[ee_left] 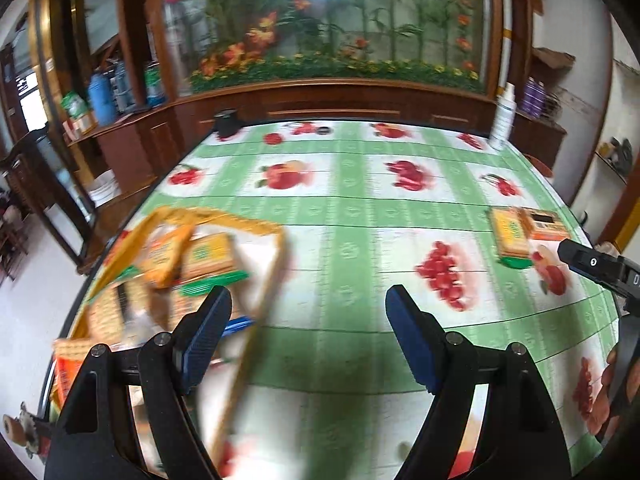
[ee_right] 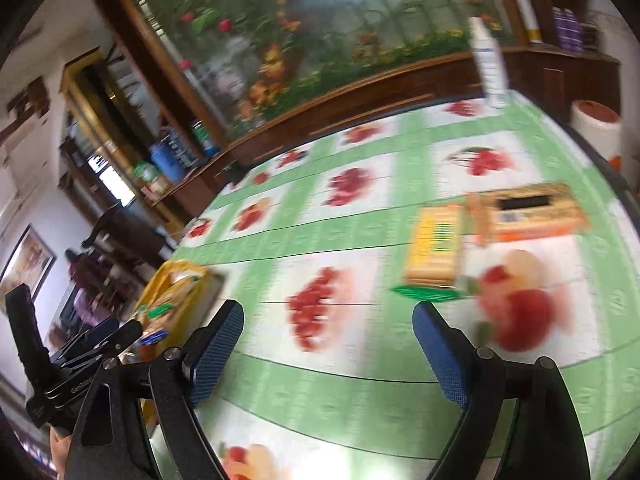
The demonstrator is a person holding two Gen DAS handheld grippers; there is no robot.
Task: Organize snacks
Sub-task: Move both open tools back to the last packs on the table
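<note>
Two snack packets (ee_right: 436, 246) on tablecloth, one yellow basket (ee_left: 256, 224), one white bottle (ee_left: 503, 118)

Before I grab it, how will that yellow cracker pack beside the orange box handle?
The yellow cracker pack is probably light and fairly stiff: it lies flat with straight edges. Its green end flap looks thin, likely floppy. The wrapper may be slick, so it could slide on the tablecloth if pushed.

My pads (ee_left: 202, 340) are showing blue, finely textured rubber on matt black plastic arms; the tablecloth (ee_left: 352, 216) is gleaming like smooth vinyl; the cracker packets (ee_right: 436, 246) are looking glossy.
</note>
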